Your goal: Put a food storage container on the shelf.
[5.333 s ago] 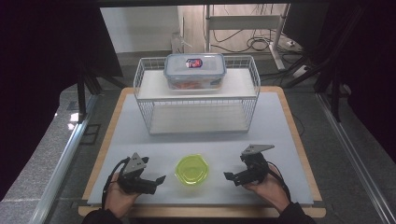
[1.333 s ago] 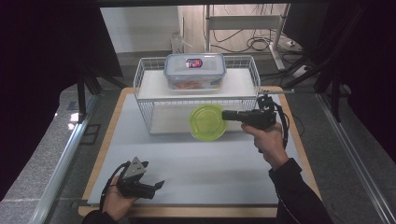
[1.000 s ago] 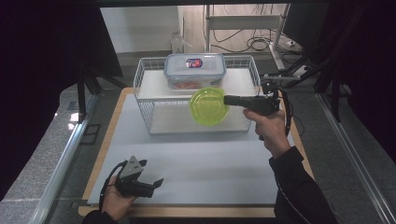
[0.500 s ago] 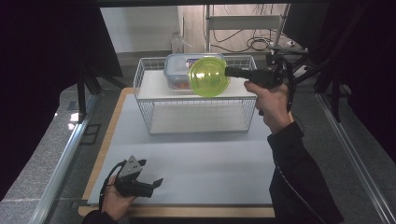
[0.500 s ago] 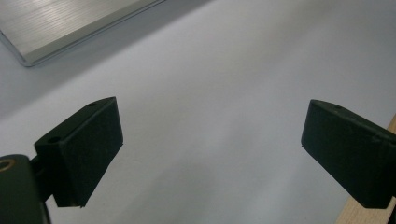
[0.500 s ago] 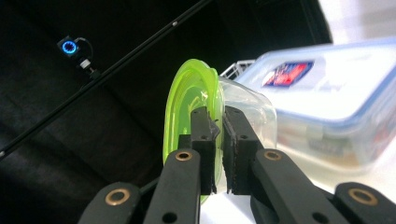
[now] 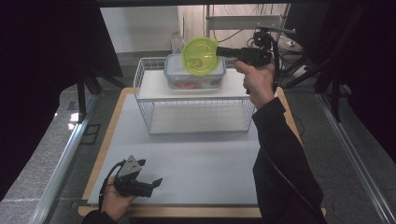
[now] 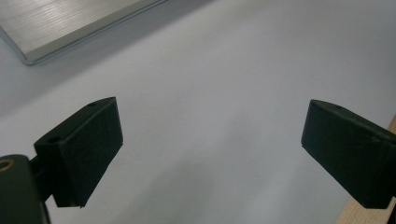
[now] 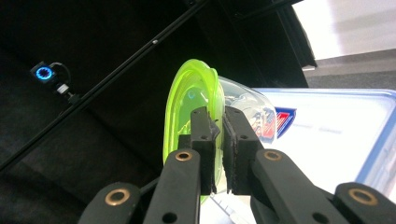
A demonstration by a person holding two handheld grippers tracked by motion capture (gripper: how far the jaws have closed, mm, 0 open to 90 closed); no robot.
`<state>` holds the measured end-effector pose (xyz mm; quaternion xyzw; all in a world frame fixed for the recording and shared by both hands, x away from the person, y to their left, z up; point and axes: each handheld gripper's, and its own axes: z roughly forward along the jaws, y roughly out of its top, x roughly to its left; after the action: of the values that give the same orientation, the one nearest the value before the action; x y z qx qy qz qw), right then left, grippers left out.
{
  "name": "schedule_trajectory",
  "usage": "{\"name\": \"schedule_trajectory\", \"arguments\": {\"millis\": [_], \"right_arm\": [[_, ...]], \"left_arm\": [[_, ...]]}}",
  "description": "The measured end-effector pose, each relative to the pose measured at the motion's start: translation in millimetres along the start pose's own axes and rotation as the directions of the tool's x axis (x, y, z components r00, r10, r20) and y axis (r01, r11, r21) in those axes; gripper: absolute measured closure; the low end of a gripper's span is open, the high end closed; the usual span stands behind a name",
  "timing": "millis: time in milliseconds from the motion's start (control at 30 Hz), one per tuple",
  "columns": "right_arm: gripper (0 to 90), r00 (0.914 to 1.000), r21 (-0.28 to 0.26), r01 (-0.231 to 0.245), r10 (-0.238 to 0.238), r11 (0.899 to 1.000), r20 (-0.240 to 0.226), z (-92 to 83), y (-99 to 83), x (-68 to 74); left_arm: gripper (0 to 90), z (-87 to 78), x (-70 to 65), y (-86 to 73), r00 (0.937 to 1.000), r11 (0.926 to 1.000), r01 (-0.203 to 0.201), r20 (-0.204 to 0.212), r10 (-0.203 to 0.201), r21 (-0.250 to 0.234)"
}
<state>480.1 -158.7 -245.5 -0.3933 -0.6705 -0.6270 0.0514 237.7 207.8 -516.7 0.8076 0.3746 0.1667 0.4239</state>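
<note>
— Green plastic, that's what stands out: the lime-green bowl (image 7: pixel 200 56) hangs tipped on its side above the lidded container (image 7: pixel 194 77) that sits on the wire rack (image 7: pixel 144 93) at the table's far edge.

— A second ago it was lower, in front of the rack's upper shelf. So it has risen and gone farther back?

— Yes. The right gripper (image 7: pixel 224 51) has lifted it clear of the shelf, jaws pinched narrow on the bowl's rim; the right gripper view shows the rim squeezed between the pads (image 9: pixel 203 135).

— And the left gripper (image 7: pixel 156 182)?

— Unmoved, resting near the table's (image 7: pixel 201 158) near left corner, jaws wide with nothing between them.

— What does that mean for the job?

— I judge the bowl is headed for the top of the container. It needs levelling before it's let go, or it could slide off the lid.
</note>
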Motion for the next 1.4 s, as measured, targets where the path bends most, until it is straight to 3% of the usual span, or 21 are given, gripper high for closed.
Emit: {"name": "schedule_trajectory", "arguments": {"millis": [233, 400, 633, 767, 1033, 1400], "right_arm": [[84.1, 0.9977, -0.002, -0.067, 0.067, 0.998, 0.009, 23.7, 4.9, -11.7], [83.9, 0.9945, -0.010, -0.097, 0.097, 0.995, 0.040, 36.5, 7.2, -16.2], [80.6, 0.9907, -0.041, -0.072, 0.077, 0.997, 0.112, 44.2, 9.1, -14.5], [73.9, 0.9856, -0.045, -0.065, 0.071, 0.997, 0.154, 47.5, 8.3, -15.7], [68.0, 0.9795, -0.062, -0.081, 0.091, 0.995, 0.180, 52.5, 4.8, -21.7], [55.7, 0.9792, -0.058, -0.081, 0.091, 0.995, 0.182, 59.3, 0.7, -22.9]], "left_arm": [[5.3, -0.2, 0.0, -0.1, 1.0000, 1.0000, -0.004, 0.006, 0.004, 0.004], [5.3, -0.1, -0.3, -0.3, 0.9999, 1.0000, -0.003, 0.013, 0.003, 0.003], [5.3, 0.3, -0.7, -0.3, 0.9998, 1.0000, -0.007, 0.018, 0.006, 0.006], [5.3, 1.0, -0.8, -0.5, 0.9997, 0.9999, -0.008, 0.022, 0.007, 0.009], [5.3, 2.2, -1.0, -0.8, 0.9996, 0.9998, -0.011, 0.027, 0.010, 0.019], [5.3, 2.9, -1.7, -0.9, 0.9994, 0.9996, -0.014, 0.031, 0.013, 0.025]]}}
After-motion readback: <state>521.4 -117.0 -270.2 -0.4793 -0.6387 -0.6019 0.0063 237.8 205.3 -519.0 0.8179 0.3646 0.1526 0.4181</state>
